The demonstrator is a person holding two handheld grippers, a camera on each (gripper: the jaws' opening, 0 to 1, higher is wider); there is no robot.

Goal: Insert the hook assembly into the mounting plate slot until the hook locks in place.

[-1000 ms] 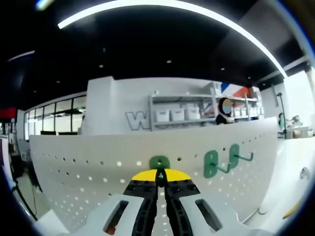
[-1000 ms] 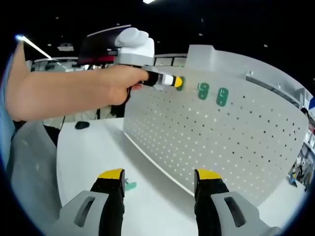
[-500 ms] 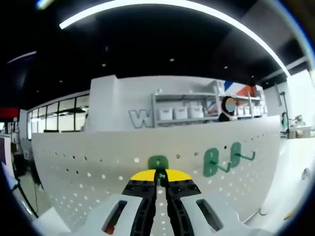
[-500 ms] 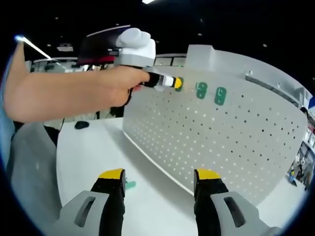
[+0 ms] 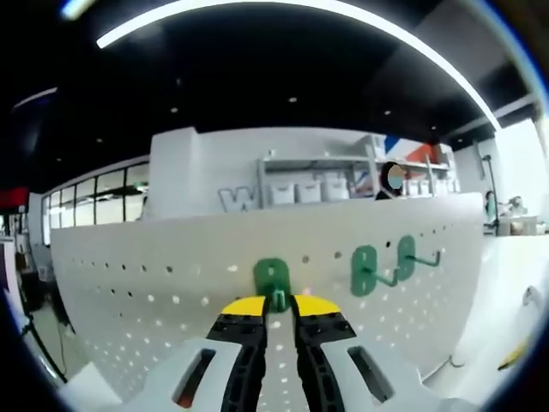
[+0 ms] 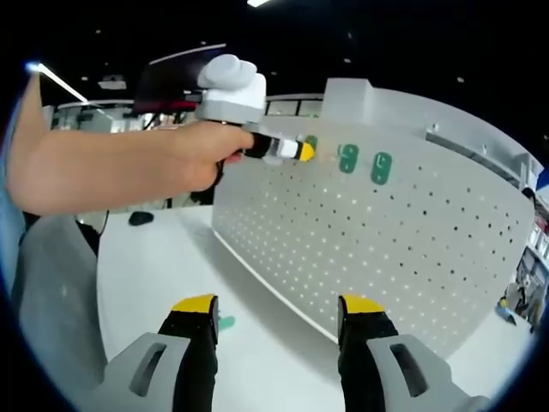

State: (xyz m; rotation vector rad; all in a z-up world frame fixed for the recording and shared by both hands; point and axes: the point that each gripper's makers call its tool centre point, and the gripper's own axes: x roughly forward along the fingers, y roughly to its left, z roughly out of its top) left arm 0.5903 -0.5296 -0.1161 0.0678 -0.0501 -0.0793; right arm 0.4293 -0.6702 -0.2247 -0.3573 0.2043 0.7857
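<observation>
On the pegboard, left gripper slightly parted around green hook.

Open-plan office or lab-type workspace with a dark ceiling and curved light strip. White pegboard stands upright on a white table. Behind it a white wall with large lettering, metal shelves holding white bins, and glass partitions on the left.
</observation>
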